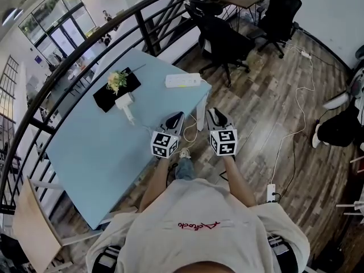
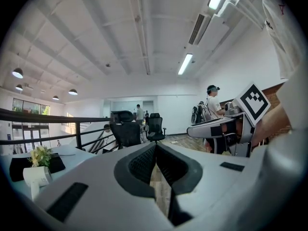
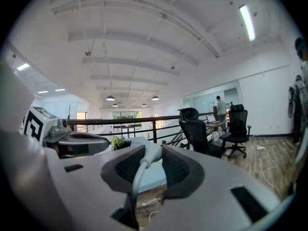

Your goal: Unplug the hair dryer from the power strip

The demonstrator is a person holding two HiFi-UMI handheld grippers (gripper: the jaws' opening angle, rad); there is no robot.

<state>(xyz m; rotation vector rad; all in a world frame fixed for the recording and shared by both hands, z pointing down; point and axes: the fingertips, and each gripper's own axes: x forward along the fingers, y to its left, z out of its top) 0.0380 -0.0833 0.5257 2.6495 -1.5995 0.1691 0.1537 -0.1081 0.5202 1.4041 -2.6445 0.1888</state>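
Note:
The white hair dryer (image 1: 125, 104) lies on the light blue table (image 1: 102, 152), close to a black mat with flowers (image 1: 116, 86). The white power strip (image 1: 183, 80) rests near the table's far right corner. Both grippers hover off the table's right edge. My right gripper (image 3: 151, 150) is shut on the dryer's white plug (image 3: 150, 154), and its cable (image 1: 192, 128) loops back toward the table. My left gripper (image 2: 155, 146) is shut with nothing in it. The dryer (image 2: 36, 177) shows low on the left in the left gripper view.
Black office chairs (image 1: 224, 41) stand beyond the table's far end. A dark railing (image 1: 85, 50) curves along the table's left side. Another power strip (image 1: 271, 193) with a white lead lies on the wooden floor to my right. A wooden chair (image 1: 34, 226) sits at the near left.

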